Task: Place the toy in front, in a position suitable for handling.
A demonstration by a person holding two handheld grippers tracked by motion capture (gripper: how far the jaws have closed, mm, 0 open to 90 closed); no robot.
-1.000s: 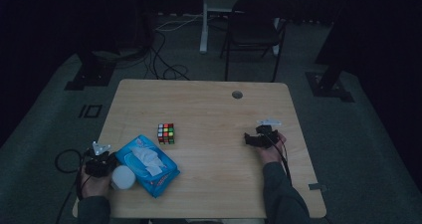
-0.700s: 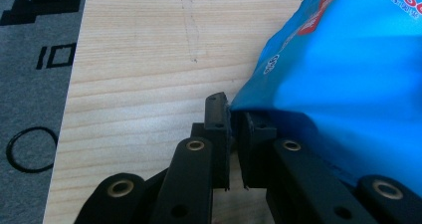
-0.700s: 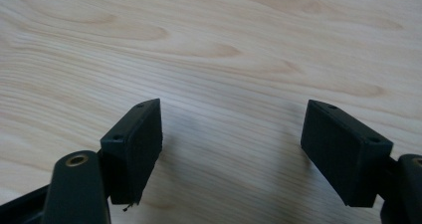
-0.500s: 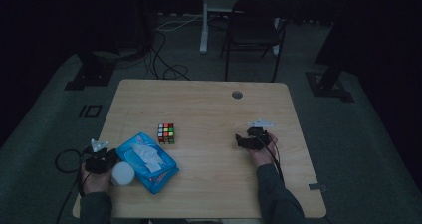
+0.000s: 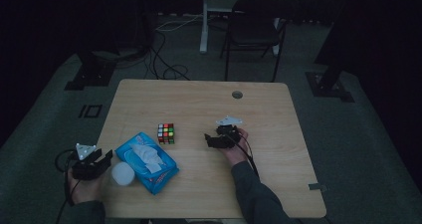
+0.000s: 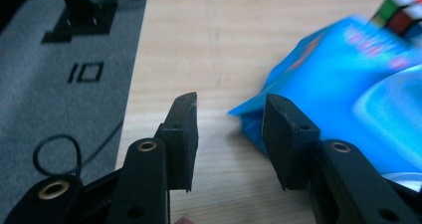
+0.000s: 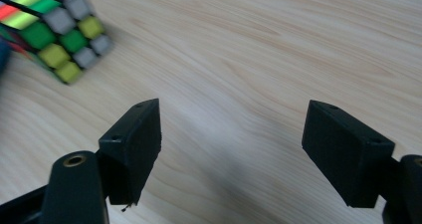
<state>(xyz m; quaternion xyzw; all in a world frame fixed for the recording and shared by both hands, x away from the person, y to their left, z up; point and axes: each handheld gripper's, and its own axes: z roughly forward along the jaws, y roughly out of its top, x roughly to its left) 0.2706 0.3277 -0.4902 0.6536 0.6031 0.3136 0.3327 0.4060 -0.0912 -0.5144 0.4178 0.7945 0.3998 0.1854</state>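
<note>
A blue wipes pack [image 5: 147,161] lies flat on the tabletop [image 5: 278,109] near its front left corner, set at a slant, with a white flap on its top face. A white round lid [image 5: 122,173] rests just beside its left edge. A colour cube [image 5: 166,133], its faces mixed in green, yellow, red and white squares, sits square on the wood just behind the pack's far end.

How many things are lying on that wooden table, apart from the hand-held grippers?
3. A puzzle cube near the middle; a blue wipes packet toward the front left; a white round object at the packet's left edge. Nothing seems hidden, though the picture is dim.
</note>
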